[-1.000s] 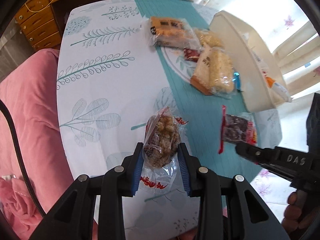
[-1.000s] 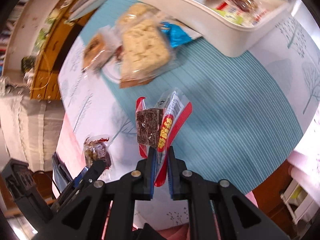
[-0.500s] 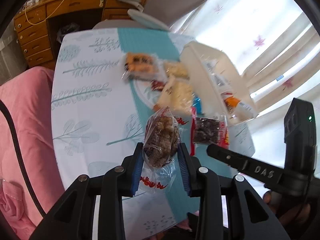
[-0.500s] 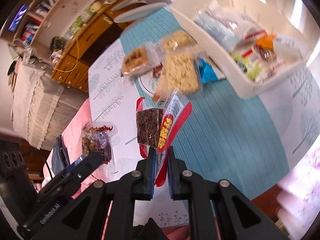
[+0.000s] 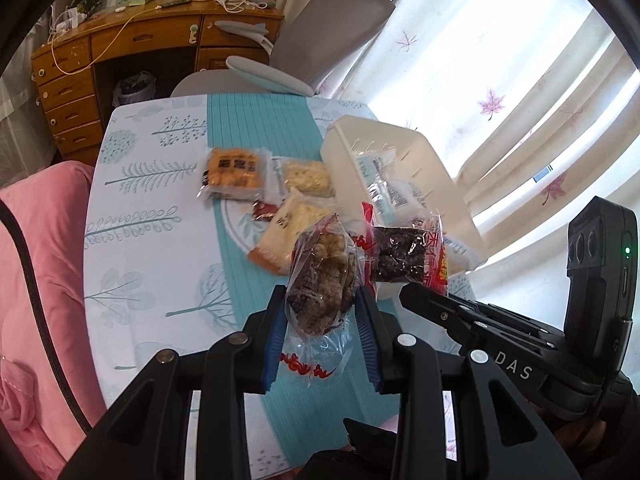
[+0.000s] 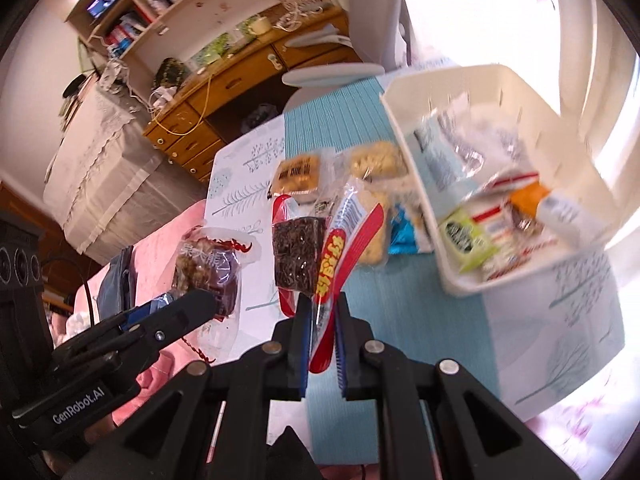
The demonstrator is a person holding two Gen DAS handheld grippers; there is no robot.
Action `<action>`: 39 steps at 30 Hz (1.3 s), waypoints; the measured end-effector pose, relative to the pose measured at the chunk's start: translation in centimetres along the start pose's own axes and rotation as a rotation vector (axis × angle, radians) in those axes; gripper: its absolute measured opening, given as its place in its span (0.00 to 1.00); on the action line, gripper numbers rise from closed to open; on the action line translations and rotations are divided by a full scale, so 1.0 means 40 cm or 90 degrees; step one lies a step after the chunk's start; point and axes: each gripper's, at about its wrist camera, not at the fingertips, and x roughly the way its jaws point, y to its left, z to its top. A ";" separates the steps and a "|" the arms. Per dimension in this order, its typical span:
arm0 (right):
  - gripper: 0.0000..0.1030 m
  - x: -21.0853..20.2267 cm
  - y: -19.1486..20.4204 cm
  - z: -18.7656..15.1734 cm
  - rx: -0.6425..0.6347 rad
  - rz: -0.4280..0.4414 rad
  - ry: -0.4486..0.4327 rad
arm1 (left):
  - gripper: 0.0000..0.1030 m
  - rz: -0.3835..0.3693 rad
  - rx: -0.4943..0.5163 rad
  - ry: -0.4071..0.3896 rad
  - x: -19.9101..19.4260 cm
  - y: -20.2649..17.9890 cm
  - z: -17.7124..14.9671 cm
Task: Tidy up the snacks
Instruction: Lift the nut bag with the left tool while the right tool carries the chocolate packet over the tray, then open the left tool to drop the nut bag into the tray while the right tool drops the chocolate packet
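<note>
My left gripper (image 5: 320, 300) is shut on a clear bag of brown nut snack (image 5: 322, 284) and holds it above the table. My right gripper (image 6: 322, 308) is shut on a red-edged pack with a dark bar (image 6: 298, 256), also in the air. Each shows in the other's view: the nut bag (image 6: 206, 270) at the left, the dark bar pack (image 5: 400, 256) at the right. A white bin (image 6: 500, 168) with several snacks stands at the right; it also shows in the left wrist view (image 5: 400, 172). Loose packs lie beside it: an orange one (image 5: 236, 172) and pale cracker packs (image 5: 288, 232).
The table (image 5: 132, 220) has a white leaf-print cloth with a teal runner (image 5: 256, 128). A pink cushion (image 5: 36, 280) is at the left. A grey chair (image 5: 320, 32) and a wooden desk (image 5: 120, 52) stand beyond the far edge. Curtains (image 5: 500, 80) hang at the right.
Both grippers have risen well above the table with their packs. The two views have tilted up, so the bin, chair and desk now show.
</note>
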 end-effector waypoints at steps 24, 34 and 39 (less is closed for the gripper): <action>0.10 -0.102 -0.288 0.181 -0.098 -0.036 -0.011 | 0.31 0.004 -0.060 -0.032 0.171 -0.316 0.104; 0.10 -0.081 -0.384 0.232 -0.132 -0.067 0.031 | 0.32 -0.005 -0.075 -0.025 0.264 -0.392 0.155; 0.10 -0.060 -0.415 0.233 -0.136 -0.070 0.064 | 0.32 -0.001 -0.087 0.000 0.307 -0.405 0.161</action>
